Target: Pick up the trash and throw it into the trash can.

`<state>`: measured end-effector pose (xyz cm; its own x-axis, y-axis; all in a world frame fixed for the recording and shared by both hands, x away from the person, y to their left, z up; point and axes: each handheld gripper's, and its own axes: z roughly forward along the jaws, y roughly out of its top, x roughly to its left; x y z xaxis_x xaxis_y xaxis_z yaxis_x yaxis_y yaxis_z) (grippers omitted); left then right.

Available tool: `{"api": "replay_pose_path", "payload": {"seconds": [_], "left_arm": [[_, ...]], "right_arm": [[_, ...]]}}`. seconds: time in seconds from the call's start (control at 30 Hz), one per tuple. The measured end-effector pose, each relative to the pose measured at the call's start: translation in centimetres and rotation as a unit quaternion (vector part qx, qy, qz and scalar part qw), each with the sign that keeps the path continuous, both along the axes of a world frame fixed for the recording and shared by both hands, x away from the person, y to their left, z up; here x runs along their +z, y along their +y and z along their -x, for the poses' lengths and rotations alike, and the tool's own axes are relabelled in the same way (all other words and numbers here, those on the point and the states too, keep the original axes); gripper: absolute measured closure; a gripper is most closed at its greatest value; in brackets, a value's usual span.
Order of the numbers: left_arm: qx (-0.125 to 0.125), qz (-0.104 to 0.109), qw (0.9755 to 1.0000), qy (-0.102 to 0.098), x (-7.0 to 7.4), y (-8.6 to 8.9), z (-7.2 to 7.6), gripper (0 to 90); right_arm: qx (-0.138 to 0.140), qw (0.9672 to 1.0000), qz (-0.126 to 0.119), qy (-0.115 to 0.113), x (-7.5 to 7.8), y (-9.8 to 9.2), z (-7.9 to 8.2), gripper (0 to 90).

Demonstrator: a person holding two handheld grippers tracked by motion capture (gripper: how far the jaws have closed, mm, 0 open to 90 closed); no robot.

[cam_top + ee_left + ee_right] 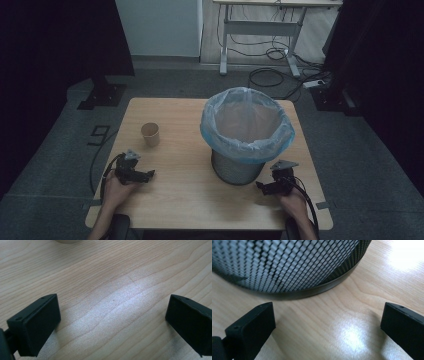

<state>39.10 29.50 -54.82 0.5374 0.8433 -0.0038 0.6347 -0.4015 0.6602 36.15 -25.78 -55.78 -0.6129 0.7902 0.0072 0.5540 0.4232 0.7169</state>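
A mesh waste bin (239,167) lined with a pale blue bag (247,122) stands right of centre on the wooden table (185,185). A small paper cup (150,134) stands upright to its left. My left gripper (148,175) rests near the table's front left, held in a hand, jaws wide open over bare wood (112,315), with the cup's base (67,241) at the top edge. My right gripper (260,187) lies at the front right, open, its jaws pointing at the bin's mesh wall (287,265) just ahead.
The table sits on grey carpet. Behind it are a white desk frame (260,27), loose cables (272,75) on the floor and dark curtains on both sides. A black stand base (102,95) is at the back left.
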Motion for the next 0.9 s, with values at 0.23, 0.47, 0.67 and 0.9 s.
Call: {"api": "replay_pose_path", "payload": {"seconds": [0.23, 0.47, 0.67, 0.9], "left_arm": [[-0.001, 0.0, 1.0, 0.0, 0.0, 0.02, 0.02, 0.0], [0.002, -0.001, 1.0, 0.0, 0.0, -0.04, -0.02, 0.0], [-0.018, 0.001, 0.9998, 0.0, 0.0, 0.33, -0.46, 0.0], [-0.014, 0.001, 0.9999, 0.005, 0.23, 0.5, -0.75, 1.9]], "right_arm": [[0.001, 1.0, -0.001, 0.0, 0.0, -0.07, 0.21, 0.0], [-0.001, 1.0, -0.001, 0.0, -0.01, -0.03, 0.22, 0.0], [-0.003, 1.0, -0.001, 0.0, 0.0, 0.0, 0.23, 0.0], [-0.003, 1.0, -0.001, 0.0, 0.0, 0.01, 0.24, 0.0]]}}
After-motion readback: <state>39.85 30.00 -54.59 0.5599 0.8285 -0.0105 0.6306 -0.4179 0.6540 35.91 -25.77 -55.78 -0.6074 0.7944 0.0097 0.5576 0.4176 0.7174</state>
